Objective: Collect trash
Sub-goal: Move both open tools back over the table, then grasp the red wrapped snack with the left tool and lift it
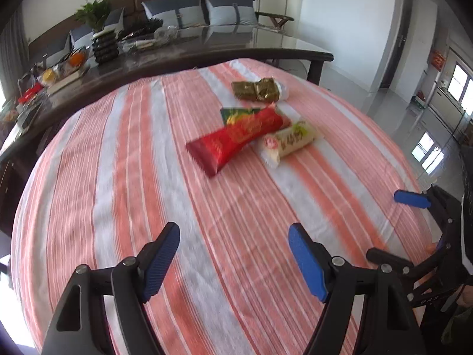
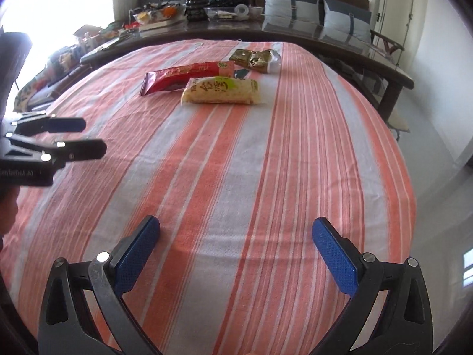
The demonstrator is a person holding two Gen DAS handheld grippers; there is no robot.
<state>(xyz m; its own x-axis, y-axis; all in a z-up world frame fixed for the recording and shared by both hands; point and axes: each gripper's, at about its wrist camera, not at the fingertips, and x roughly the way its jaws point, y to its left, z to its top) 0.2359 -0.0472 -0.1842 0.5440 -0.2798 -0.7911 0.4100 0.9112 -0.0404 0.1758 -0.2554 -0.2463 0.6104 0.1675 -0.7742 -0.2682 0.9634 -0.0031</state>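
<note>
Both claws spread wide, nothing between the pads: left claw [image 1: 233, 245], right claw [image 2: 236, 236], each over bare striped cloth [image 2: 236, 153] on the table. Trash sits well ahead, clustered. Red wrapper [image 1: 236, 139] long axis runs diagonal, crimped end toward left claw. Cream wrapper [image 2: 221, 90] just beside it, probably touching. Green packet [image 1: 257, 88] behind both, crumpled.

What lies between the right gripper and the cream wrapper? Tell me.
Only bare striped tablecloth: in the right wrist view nothing lies between the open right gripper and the cream wrapper.
</note>
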